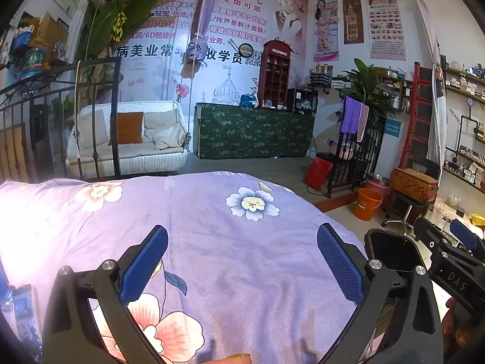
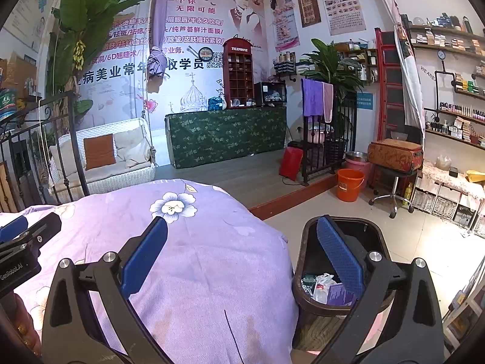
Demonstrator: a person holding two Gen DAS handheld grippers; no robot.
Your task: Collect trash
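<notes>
Two wrist views over a bed (image 1: 212, 242) covered by a lilac sheet printed with flowers. The left hand-held gripper (image 1: 242, 261) hangs above the sheet with its blue-padded fingers (image 1: 145, 267) spread wide and nothing between them. The right hand-held gripper (image 2: 242, 257) is likewise spread wide and empty; its left finger lies over the sheet, its right finger (image 2: 339, 261) over the mouth of a dark trash bin (image 2: 306, 242) that stands on the floor just beside the bed's edge. In the right wrist view the bin holds trash (image 2: 324, 286): crumpled clear plastic, a purple packet and a small dark item, lying at the bottom. In the left wrist view the same bin (image 1: 391, 251) shows at right, between the two tools, its contents out of sight. An orange bucket (image 2: 350, 185) stands on the floor well apart from the bin, near a red step. A green-patterned worktop (image 2: 227, 133) and a white wicker swing seat (image 2: 103, 157) line the far wall
</notes>
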